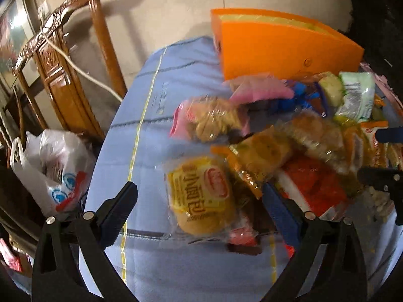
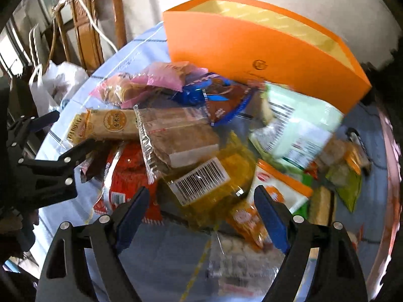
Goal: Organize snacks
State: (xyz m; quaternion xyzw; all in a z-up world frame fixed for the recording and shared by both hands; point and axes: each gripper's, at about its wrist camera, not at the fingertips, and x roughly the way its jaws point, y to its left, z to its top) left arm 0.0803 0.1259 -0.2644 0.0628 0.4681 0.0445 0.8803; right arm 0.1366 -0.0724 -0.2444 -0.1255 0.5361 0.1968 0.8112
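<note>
Left wrist view: the table [image 1: 151,115], under a blue cloth, fills most of the frame; its far right edge is cut off by the lens rim. An orange box [image 1: 282,50] stands open-topped at the table's far side; its interior is only partly visible. The snack pile [image 1: 277,138] lies in front of the box, just beside it, and motion blur makes most wrappers unreadable. A yellow bun pack [image 1: 201,196] lies at the pile's near edge. The left gripper [image 1: 201,201] is spread wide above this pack, with nothing pressed between its pads. A white bag [image 1: 55,171] sits off the table at left, partly hidden.

Right wrist view: the right gripper [image 2: 201,209] is released, fingers apart over a yellow barcode pack [image 2: 201,183]; contact cannot be determined. Packs at right are smeared.
</note>
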